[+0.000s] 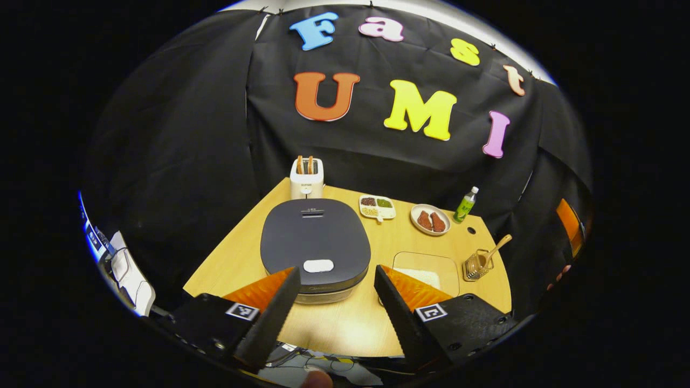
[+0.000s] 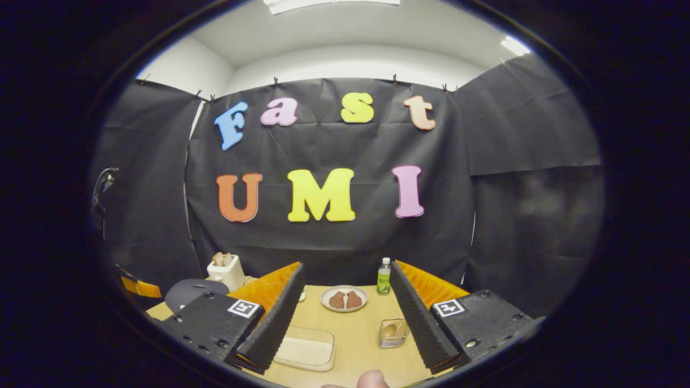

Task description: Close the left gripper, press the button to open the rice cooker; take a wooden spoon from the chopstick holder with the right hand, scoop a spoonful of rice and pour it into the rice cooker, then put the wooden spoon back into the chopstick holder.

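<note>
In the left gripper view a dark grey rice cooker [image 1: 315,242] sits lid-down on the wooden table [image 1: 232,258], its white button [image 1: 318,265] at the front edge. My left gripper [image 1: 337,277] hovers open just in front of it, the button between the fingertips' line of sight. A clear dish of rice [image 1: 426,272] lies to the cooker's right, and a wire chopstick holder [image 1: 477,265] with a wooden spoon [image 1: 498,247] stands beyond it. In the right gripper view my right gripper [image 2: 346,275] is open, above the rice dish [image 2: 306,349] and the holder [image 2: 392,332].
A white toaster [image 1: 306,178] stands at the back, with a divided dish of grains [image 1: 377,207], a plate with two brown pieces [image 1: 430,220] and a green bottle [image 1: 466,205] along the far side. A fingertip [image 2: 372,380] shows at the bottom edge of the right gripper view.
</note>
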`<state>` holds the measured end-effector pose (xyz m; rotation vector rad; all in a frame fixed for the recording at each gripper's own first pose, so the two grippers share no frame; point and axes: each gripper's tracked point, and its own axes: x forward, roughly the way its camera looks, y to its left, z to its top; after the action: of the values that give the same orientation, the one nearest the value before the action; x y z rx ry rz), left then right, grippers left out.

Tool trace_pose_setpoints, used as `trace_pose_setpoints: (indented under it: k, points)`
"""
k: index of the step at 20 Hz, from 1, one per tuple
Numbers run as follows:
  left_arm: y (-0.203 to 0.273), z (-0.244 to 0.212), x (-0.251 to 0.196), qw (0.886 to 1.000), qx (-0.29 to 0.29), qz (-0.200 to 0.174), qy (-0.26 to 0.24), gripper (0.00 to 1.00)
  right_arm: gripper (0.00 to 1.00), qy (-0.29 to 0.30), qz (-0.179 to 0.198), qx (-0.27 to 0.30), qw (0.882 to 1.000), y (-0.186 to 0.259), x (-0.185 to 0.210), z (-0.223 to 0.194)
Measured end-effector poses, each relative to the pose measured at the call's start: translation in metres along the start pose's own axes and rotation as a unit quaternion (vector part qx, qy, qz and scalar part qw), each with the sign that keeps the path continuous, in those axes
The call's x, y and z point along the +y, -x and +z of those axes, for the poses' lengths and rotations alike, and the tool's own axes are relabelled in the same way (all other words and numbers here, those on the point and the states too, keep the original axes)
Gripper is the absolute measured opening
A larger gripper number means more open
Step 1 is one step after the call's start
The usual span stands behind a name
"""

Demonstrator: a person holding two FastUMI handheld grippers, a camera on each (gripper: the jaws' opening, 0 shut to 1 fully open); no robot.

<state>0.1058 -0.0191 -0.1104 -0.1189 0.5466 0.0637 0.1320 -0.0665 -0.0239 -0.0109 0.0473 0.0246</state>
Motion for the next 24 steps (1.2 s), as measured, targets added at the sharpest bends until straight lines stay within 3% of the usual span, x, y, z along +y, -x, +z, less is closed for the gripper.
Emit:
trace_pose_setpoints:
  k: [1, 2, 3, 4, 6, 7, 9, 10, 11, 12, 24]
  points:
    - [-0.009, 0.003, -0.001, 1.000, 0.011, 0.003, 0.002, 0.83, 1.00, 0.004, 0.001, -0.001, 1.000, -0.005, -0.005, -0.003]
    - [-0.020, 0.004, 0.002, 1.000, 0.019, 0.008, -0.001, 0.68, 1.00, 0.004, 0.004, 0.003, 1.000, -0.011, -0.009, -0.010]
    - [-0.027, 0.001, 0.004, 0.999, 0.029, 0.012, -0.004, 0.63, 1.00, 0.000, 0.009, 0.011, 1.000, -0.016, -0.012, -0.015]
    - [-0.033, 0.002, 0.006, 0.999, 0.040, 0.016, -0.006, 0.47, 1.00, -0.007, 0.011, 0.018, 1.000, -0.021, -0.018, -0.021]
    - [-0.046, -0.002, 0.008, 0.998, 0.062, 0.014, -0.006, 0.37, 1.00, -0.014, 0.003, 0.023, 1.000, -0.029, -0.032, -0.026]
    - [-0.045, 0.000, 0.014, 0.997, 0.072, 0.024, -0.008, 0.36, 1.00, -0.018, -0.003, 0.027, 0.999, -0.033, -0.040, -0.032]
    - [-0.063, -0.007, 0.018, 0.995, 0.100, 0.020, 0.007, 0.11, 1.00, -0.032, -0.012, 0.037, 0.999, -0.038, -0.051, -0.044]
    - [-0.064, -0.010, 0.018, 0.993, 0.115, 0.015, 0.011, 0.07, 1.00, -0.039, -0.015, 0.044, 0.998, -0.040, -0.056, -0.050]
    - [-0.078, -0.016, 0.022, 0.993, 0.119, 0.014, 0.020, 0.07, 1.00, -0.042, -0.018, 0.050, 0.998, -0.042, -0.060, -0.055]
    - [-0.089, -0.016, 0.023, 0.991, 0.130, 0.013, 0.028, 0.00, 1.00, -0.043, -0.021, 0.053, 0.997, -0.043, -0.064, -0.059]
    - [-0.113, -0.038, 0.031, 0.983, 0.180, 0.016, 0.034, 0.00, 1.00, -0.046, -0.064, 0.081, 0.994, -0.044, -0.096, -0.080]
